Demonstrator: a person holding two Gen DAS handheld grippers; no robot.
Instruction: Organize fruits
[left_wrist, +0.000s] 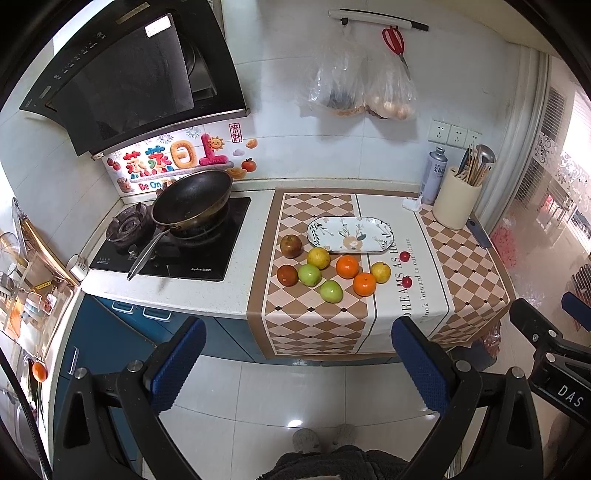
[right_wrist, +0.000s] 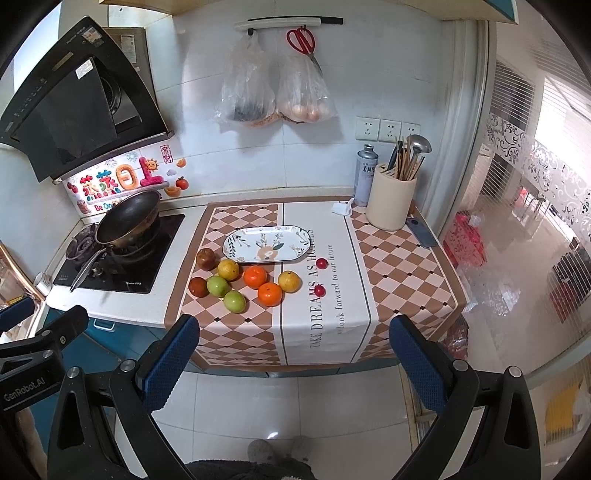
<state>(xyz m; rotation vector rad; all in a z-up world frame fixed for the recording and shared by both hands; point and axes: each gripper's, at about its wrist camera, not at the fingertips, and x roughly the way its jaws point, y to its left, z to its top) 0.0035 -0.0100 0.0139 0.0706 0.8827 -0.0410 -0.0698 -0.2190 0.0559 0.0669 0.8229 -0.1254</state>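
You hold both grippers back from the counter, above the floor tiles. Your left gripper (left_wrist: 299, 362) has its blue-padded fingers spread wide apart with nothing between them, and your right gripper (right_wrist: 295, 354) is the same.

The fruits sit in a loose cluster at the centre of each frame on the checkered mat (right_wrist: 402, 266). They include two oranges (right_wrist: 255, 276), two green apples (right_wrist: 217, 286), two yellow pears (right_wrist: 228, 269), two dark red-brown apples (right_wrist: 205, 258) and two small red cherries (right_wrist: 322, 263) off to their right.

The oval floral plate (right_wrist: 240, 242) lies just behind the cluster, bare. A wok (left_wrist: 192, 201) rests on the stove in the left of the frame.
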